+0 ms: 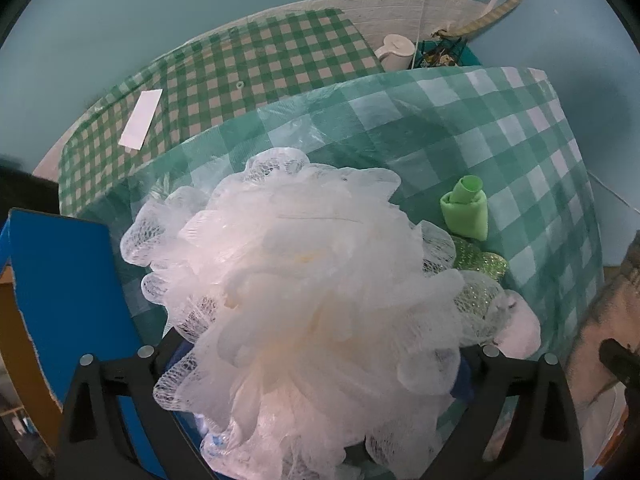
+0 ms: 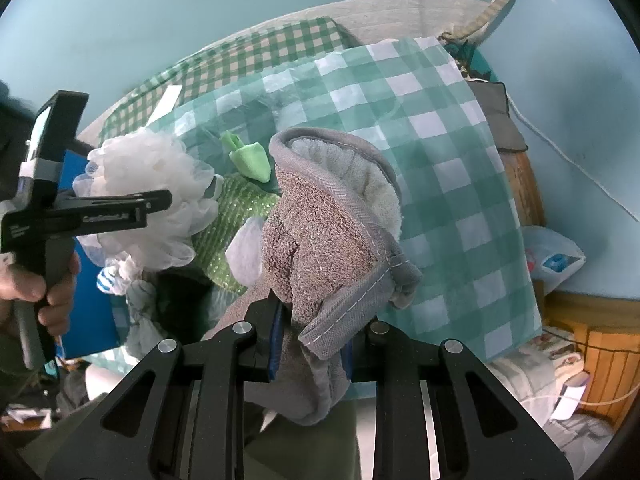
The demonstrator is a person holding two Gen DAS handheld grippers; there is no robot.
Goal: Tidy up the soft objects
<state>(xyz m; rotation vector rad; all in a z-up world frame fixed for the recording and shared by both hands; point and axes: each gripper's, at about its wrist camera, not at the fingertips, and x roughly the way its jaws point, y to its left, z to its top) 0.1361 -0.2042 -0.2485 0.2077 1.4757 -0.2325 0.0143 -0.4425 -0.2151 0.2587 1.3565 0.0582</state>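
White mesh pouf [image 1: 304, 300] between left fingers [image 1: 490, 354], masking the glittery green scrubber [image 1: 480, 260]; grey mitt [image 2: 332, 248] pinched in right fingers [image 2: 276, 336].

Left gripper [image 1: 316, 356]: fingers spread wide, jaws pressed into either side of a loofah [image 1: 296, 300] that fills the gap. In the right wrist view it sits at left, fingers pointing right and roughly level; a bare hand [image 2: 44, 284] wraps its handle from below, fingers curled around the grip. Right gripper [image 2: 310, 344]: jaws closed narrow, blue pads [image 2: 276, 340] clamping the lower edge of a mitt [image 2: 332, 240]. The two grippers are near, not touching.
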